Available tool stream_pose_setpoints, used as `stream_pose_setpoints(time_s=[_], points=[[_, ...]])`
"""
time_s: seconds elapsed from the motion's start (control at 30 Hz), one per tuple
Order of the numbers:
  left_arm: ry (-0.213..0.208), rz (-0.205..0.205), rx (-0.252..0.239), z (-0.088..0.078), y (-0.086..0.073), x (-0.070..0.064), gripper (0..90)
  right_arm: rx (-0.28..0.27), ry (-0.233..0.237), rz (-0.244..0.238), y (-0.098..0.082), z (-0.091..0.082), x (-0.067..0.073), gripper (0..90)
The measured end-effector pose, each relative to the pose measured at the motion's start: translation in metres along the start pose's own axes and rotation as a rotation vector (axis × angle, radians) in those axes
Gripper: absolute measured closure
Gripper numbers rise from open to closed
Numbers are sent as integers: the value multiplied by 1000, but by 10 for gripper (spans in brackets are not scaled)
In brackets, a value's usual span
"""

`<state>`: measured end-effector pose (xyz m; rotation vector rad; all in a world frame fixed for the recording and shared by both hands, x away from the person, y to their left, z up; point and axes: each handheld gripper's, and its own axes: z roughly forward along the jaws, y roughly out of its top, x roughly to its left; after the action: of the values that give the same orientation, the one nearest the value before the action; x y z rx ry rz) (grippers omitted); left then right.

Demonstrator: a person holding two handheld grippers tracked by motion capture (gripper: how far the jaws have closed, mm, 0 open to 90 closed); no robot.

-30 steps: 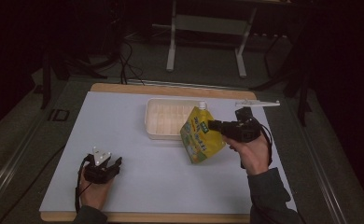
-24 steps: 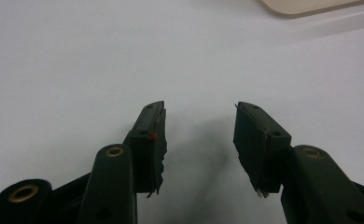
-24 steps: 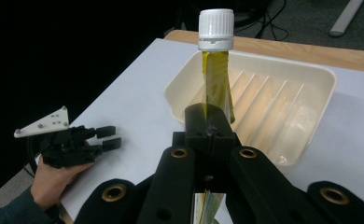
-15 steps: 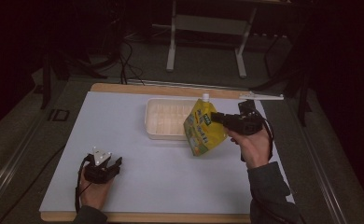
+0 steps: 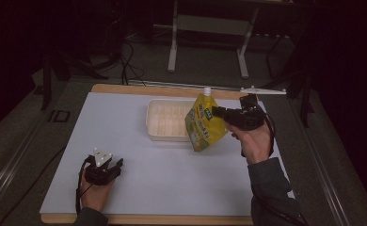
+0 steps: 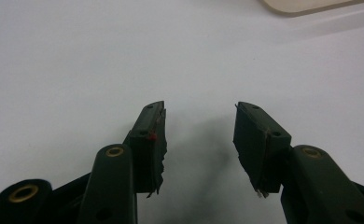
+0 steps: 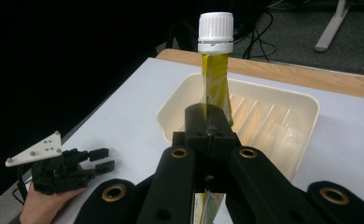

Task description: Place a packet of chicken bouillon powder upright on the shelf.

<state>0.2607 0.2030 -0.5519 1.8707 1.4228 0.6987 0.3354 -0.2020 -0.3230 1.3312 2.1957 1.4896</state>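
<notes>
A yellow spouted pouch (image 5: pixel 203 125) with a white cap (image 7: pixel 215 31) hangs in the air at the right end of a cream tray (image 5: pixel 165 120). My right gripper (image 5: pixel 216 113) is shut on its upper edge; seen along the jaws, the pouch (image 7: pixel 215 86) rises edge-on above the tray (image 7: pixel 301 116). My left gripper (image 5: pixel 112 164) rests on the white mat near the front left, open with nothing between its fingers (image 6: pixel 147 135). The right gripper view also catches that gripper (image 7: pixel 101 159) in a hand at the lower left.
The white mat (image 5: pixel 125 141) lies on a wooden table whose bare edge (image 5: pixel 125 88) shows at the back. A white bar (image 5: pixel 262 90) lies at the back right corner. Stand legs and cables (image 5: pixel 205 52) stand on the dark floor behind.
My right gripper has lifted the pouch up and toward the back right, so it hangs higher and more upright. The left gripper has stayed put.
</notes>
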Motion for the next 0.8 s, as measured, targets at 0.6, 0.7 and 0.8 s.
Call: stream_pose_setpoints(time_s=[0.6,0.7,0.8], points=[[-3,-3,-2,0,0,0,534,-20,-36,3,15,11,3,900],[-4,-3,-2,0,0,0,534,-23,-43,9,17,13,2,900],[-4,-3,-2,0,0,0,534,-24,-54,11,19,15,1,900]])
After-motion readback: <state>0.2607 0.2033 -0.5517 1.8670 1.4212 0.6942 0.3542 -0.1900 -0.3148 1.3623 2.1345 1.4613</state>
